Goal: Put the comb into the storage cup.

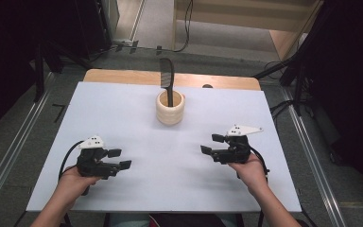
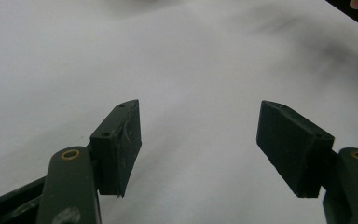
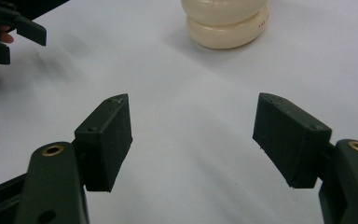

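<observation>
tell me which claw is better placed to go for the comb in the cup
Right, probably. The right claw is open and nearer the cream cup holding the black comb; its view faces the cup. The left claw, also open, faces bare table.

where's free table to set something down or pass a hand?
Free: the white board left of the cream holder, and the patch right of it up to the board's right edge. The strip between the left tool and right tool is bare too. Crowded only at the far middle, where the holder stands with the black comb upright in it.
</observation>
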`<state>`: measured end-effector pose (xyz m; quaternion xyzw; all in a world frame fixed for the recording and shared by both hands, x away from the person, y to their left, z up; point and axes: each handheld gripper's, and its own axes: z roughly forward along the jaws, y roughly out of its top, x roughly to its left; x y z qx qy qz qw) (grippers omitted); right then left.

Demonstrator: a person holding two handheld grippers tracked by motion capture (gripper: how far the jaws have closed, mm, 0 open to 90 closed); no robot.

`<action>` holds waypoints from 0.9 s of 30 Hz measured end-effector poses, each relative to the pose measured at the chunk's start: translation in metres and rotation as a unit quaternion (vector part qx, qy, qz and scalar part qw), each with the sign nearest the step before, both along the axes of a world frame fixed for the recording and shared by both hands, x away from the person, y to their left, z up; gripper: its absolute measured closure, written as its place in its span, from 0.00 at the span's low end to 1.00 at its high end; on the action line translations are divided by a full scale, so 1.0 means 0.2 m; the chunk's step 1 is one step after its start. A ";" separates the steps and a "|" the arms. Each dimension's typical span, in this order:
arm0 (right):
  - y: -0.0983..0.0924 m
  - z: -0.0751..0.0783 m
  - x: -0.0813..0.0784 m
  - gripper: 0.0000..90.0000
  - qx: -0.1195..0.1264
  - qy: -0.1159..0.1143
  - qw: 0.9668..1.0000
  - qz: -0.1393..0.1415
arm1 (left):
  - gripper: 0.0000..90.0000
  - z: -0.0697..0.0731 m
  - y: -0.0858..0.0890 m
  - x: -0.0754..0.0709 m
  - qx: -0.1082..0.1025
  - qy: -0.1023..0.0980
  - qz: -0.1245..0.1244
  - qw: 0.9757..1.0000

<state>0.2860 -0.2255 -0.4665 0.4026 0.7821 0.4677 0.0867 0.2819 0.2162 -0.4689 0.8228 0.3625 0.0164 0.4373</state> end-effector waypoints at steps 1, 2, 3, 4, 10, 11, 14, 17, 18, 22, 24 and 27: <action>-0.01 0.00 -0.01 0.29 -0.001 0.001 1.000 0.000 | 0.35 0.00 0.00 0.00 0.000 0.000 0.000 1.000; -0.01 -0.01 -0.01 0.29 0.000 -0.001 1.000 0.002 | 0.35 0.00 0.00 0.00 0.000 0.000 -0.001 1.000; -0.01 -0.01 -0.02 0.29 -0.001 0.002 1.000 0.000 | 0.35 0.00 0.00 0.00 0.000 0.000 -0.001 1.000; -0.02 -0.01 -0.03 0.29 -0.001 0.002 1.000 -0.001 | 0.35 0.00 0.00 0.00 -0.001 0.001 -0.001 1.000; -0.04 -0.01 -0.06 0.29 -0.001 0.004 1.000 -0.010 | 0.35 0.00 0.00 0.00 -0.008 0.001 -0.004 1.000; -0.04 -0.01 -0.07 0.29 0.000 0.005 1.000 -0.008 | 0.35 0.00 0.00 0.00 -0.009 0.002 -0.004 1.000; -0.06 -0.03 -0.09 0.29 0.001 0.014 1.000 -0.008 | 0.35 0.00 0.00 0.00 -0.009 0.002 -0.004 1.000; -0.08 -0.04 -0.11 0.29 -0.001 0.017 1.000 -0.010 | 0.35 0.00 0.00 0.00 -0.008 0.002 -0.005 1.000; -0.08 -0.04 -0.11 0.29 -0.002 0.015 1.000 -0.011 | 0.35 0.00 0.00 0.00 -0.009 0.003 -0.005 1.000; -0.10 -0.04 -0.14 0.29 -0.001 0.015 1.000 -0.015 | 0.35 0.00 0.00 0.00 -0.009 0.003 -0.004 1.000; -0.10 -0.05 -0.15 0.29 0.001 0.016 1.000 -0.013 | 0.35 0.00 0.00 0.00 -0.010 0.002 -0.005 1.000; -0.12 -0.06 -0.16 0.29 0.002 0.015 1.000 -0.011 | 0.35 0.00 0.00 -0.01 -0.011 0.002 -0.006 1.000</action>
